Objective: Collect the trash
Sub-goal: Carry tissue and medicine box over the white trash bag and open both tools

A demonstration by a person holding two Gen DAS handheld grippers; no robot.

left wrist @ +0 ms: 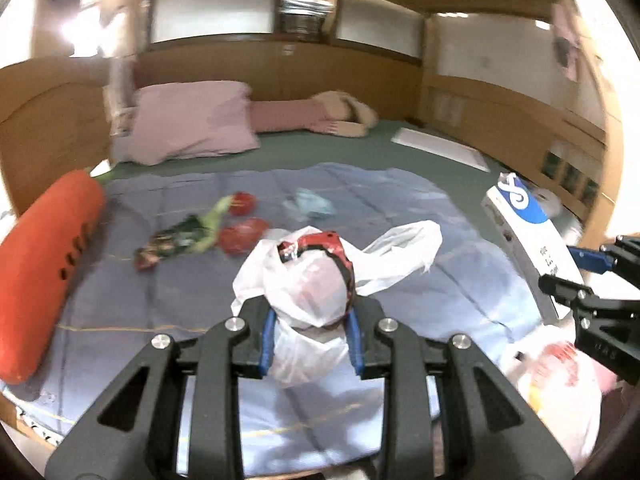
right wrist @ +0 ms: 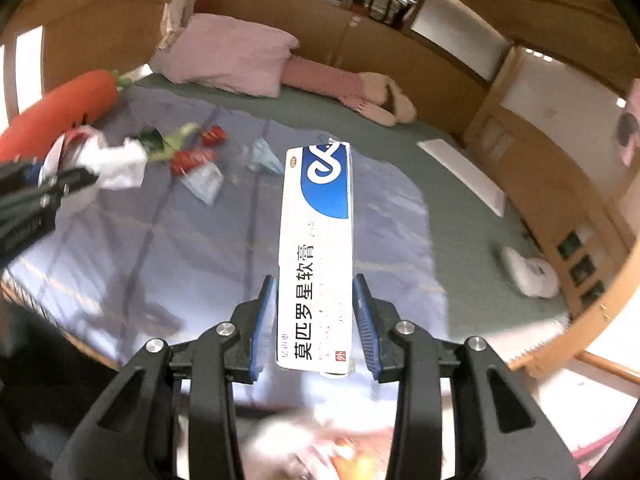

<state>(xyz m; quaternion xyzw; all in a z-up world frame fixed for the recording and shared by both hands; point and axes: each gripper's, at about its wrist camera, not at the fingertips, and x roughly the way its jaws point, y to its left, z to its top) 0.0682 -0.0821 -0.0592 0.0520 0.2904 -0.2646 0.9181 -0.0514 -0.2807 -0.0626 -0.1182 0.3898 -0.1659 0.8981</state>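
My left gripper [left wrist: 312, 332] is shut on a crumpled white plastic bag [left wrist: 316, 280] with a red and black wrapper [left wrist: 320, 246] in it, held above the blue blanket [left wrist: 180, 272]. My right gripper [right wrist: 316, 316] is shut on a white and blue ointment box [right wrist: 318, 248], held upright above the bed; the box also shows at the right of the left wrist view [left wrist: 524, 232]. Loose trash lies on the blanket: a green wrapper [left wrist: 188, 232], red wrappers [left wrist: 244, 236] and a pale blue crumpled piece [left wrist: 308, 200]. A white trash bag with scraps [left wrist: 556, 376] sits low at the right.
An orange carrot plush [left wrist: 44, 268] lies along the bed's left edge. A pink pillow [left wrist: 192, 124] and a plush rabbit [left wrist: 340, 116] lie at the headboard. A white flat board [left wrist: 440, 146] and a white object [right wrist: 532, 270] lie on the green sheet at the right. Wooden walls surround the bed.
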